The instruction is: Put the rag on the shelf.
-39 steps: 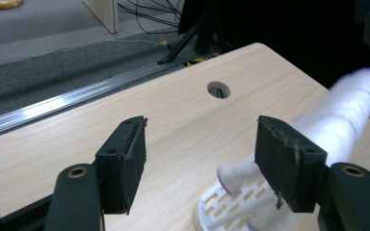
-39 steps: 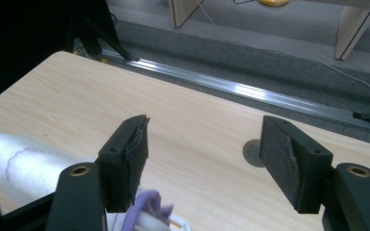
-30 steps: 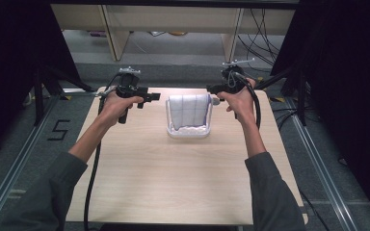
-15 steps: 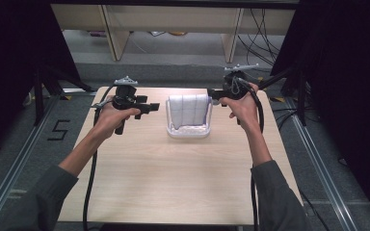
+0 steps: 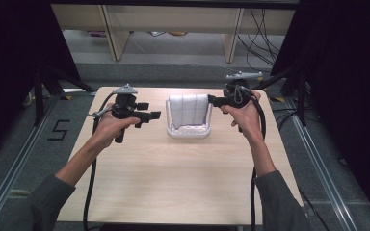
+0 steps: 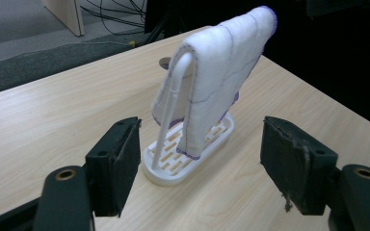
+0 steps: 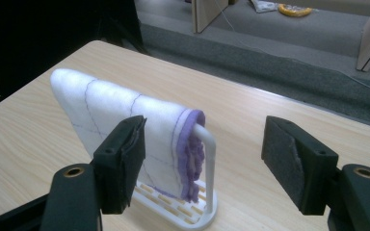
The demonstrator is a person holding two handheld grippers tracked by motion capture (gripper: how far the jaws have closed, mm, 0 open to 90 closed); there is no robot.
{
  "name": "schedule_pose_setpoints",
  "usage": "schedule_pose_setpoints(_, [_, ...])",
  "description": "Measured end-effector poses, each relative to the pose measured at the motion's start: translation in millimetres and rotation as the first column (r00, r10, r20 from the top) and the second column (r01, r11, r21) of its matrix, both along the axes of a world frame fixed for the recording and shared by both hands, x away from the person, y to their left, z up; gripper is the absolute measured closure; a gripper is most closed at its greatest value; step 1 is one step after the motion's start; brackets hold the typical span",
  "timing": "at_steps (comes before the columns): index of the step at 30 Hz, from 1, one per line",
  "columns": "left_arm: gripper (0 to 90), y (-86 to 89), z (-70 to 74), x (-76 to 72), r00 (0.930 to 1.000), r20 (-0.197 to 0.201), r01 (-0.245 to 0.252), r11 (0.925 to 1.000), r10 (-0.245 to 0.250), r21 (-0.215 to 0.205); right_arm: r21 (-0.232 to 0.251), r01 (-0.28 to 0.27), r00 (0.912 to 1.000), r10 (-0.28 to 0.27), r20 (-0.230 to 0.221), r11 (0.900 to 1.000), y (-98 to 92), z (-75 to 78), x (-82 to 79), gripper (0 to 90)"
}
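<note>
Between both claws, on worktop (image 5: 173, 183): one white quilted cloth (image 5: 188, 109), purple stitching and edging, draped over one white slotted rack (image 5: 189, 131). Left claw (image 5: 156, 114) just short of rack, right claw (image 5: 211, 100) beside cloth; both wide open, holding nothing.

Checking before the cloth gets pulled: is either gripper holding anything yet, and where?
Nothing held. Left gripper and right gripper are open beside the cloth.

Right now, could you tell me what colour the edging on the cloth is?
Purple, on a white cloth; the right gripper view shows it best.
</note>
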State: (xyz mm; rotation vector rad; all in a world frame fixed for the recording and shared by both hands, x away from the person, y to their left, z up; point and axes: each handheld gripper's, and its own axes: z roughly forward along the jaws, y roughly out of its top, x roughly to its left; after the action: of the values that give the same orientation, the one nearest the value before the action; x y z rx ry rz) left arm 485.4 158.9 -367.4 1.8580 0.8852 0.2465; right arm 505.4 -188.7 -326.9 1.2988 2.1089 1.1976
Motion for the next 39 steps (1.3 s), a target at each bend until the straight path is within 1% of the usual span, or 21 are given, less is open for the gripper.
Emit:
schedule_pose_setpoints(1, [29.9,0.2,-0.5,-1.4,0.9999,0.001,0.011,0.9999,-0.011,-0.002,-0.001,-0.004,1.0,0.004,0.006,1.0,-0.8,-0.8,-1.0,32.9])
schedule_pose_setpoints(3, [29.9,-0.4,-1.5,-5.3,1.0,0.0,0.009,0.9999,-0.009,-0.007,0.012,-0.001,1.0,0.001,-0.003,1.0,-0.3,-1.8,-4.8,32.9])
schedule_pose_setpoints(6, [29.6,-0.1,-3.3,-10.1,0.9999,0.001,0.017,0.9998,-0.017,-0.012,0.003,-0.024,0.9997,0.024,0.011,1.0,-1.4,-4.4,-8.4,32.4])
schedule_pose_setpoints(9, [29.5,-0.3,-4.7,-15.6,0.9996,0.001,0.027,0.9995,-0.027,-0.017,0.019,-0.032,0.9994,0.031,0.015,0.999,-1.3,-7.4,-14.4,32.4])
schedule_pose_setpoints(11, [29.4,-0.7,-5.6,-20.0,0.9992,0.002,0.039,0.9991,-0.039,-0.018,0.018,-0.033,0.9994,0.033,0.015,0.999,-0.1,-9.8,-18.7,32.3])
schedule_pose_setpoints(13, [28.8,-1.5,-6.9,-24.5,0.9991,0.004,0.042,0.999,-0.042,-0.018,-0.002,-0.039,0.9988,0.039,0.028,0.999,-0.2,-11.7,-23.0,31.5])
schedule_pose_setpoints(14, [28.7,-1.4,-7.6,-25.7,0.9987,0.003,0.051,0.9985,-0.051,-0.021,0.013,-0.038,0.9991,0.037,0.018,0.999,1.2,-13.4,-27.0,31.4])
schedule_pose_setpoints(15, [28.4,-1.6,-8.7,-28.9,0.9989,0.004,0.047,0.9987,-0.047,-0.021,0.016,-0.043,0.9987,0.043,0.026,0.999,0.8,-14.4,-28.0,31.2])
schedule_pose_setpoints(18, [26.9,-0.3,-11.6,-34.2,0.998,0.002,0.063,0.9975,-0.063,-0.031,0.019,-0.055,0.9983,0.054,0.019,0.998,1.3,-18.4,-35.5,30.2])
schedule_pose_setpoints(19, [26.3,0.2,-12.6,-36.3,0.998,0.002,0.064,0.9973,-0.064,-0.037,0.014,-0.064,0.9975,0.063,0.03,0.998,0.8,-19.2,-36.4,30.1])
schedule_pose_setpoints(23, [25.3,0.9,-20.0,-45.1,0.9976,0.01,0.069,0.9974,-0.069,-0.021,0.008,-0.063,0.9975,0.063,0.032,0.998,1.6,-23.1,-45.7,27.5])
schedule_pose_setpoints(26, [24.6,1.6,-25.2,-50.1,0.9968,0.007,0.08,0.9966,-0.079,-0.023,0.033,-0.069,0.9971,0.068,0.034,0.997,3.1,-26.2,-53.5,27.1])
schedule_pose_setpoints(27, [24.5,1.6,-27.0,-53.1,0.9974,0.009,0.071,0.9974,-0.071,-0.006,0.035,-0.065,0.9973,0.064,0.037,0.997,3.4,-27.8,-56.0,27.0])
schedule_pose_setpoints(30, [24.1,1.6,-32.2,-58.0,0.9972,0.01,0.074,0.9972,-0.074,-0.002,0.039,-0.084,0.9946,0.081,0.065,0.996,3.0,-35.5,-60.6,26.7])
schedule_pose_setpoints(31, [24.0,1.9,-34.0,-59.9,0.9968,0.002,0.08,0.9968,-0.08,-0.001,0.06,-0.076,0.9965,0.073,0.039,0.995,4.5,-37.2,-63.3,26.7])
schedule_pose_setpoints(32, [23.9,1.8,-36.2,-61.6,0.9964,0.001,0.084,0.9964,-0.084,-0.001,0.057,-0.082,0.9957,0.079,0.049,0.995,4.4,-41.1,-63.1,26.7])
schedule_pose_setpoints(34, [23.7,2.5,-40.7,-64.9,0.9958,-0.001,0.092,0.9957,-0.092,-0.005,0.033,-0.096,0.9947,0.094,0.043,0.995,6.0,-46.5,-62.9,26.7])
schedule_pose_setpoints(35, [23.7,2.6,-42.8,-67.5,0.9967,-0.002,0.081,0.9967,-0.081,-0.004,0.037,-0.087,0.9952,0.085,0.049,0.996,6.2,-48.4,-64.3,26.7])
schedule_pose_setpoints(36, [23.7,3.8,-45.0,-69.1,0.9961,-0.003,0.088,0.9961,-0.088,-0.001,0.033,-0.087,0.9953,0.086,0.045,0.996,6.9,-49.8,-65.7,26.6])
schedule_pose_setpoints(37, [23.5,4.9,-47.4,-70.8,0.9954,-0.004,0.096,0.9953,-0.096,-0.009,0.046,-0.099,0.9945,0.098,0.037,0.994,8.8,-52.3,-66.9,26.7])
schedule_pose_setpoints(39, [23.5,6.6,-51.3,-74.5,0.9959,-0.008,0.09,0.9959,-0.09,0.012,0.051,-0.114,0.993,0.112,0.036,0.992,9.4,-55.8,-69.7,26.6])
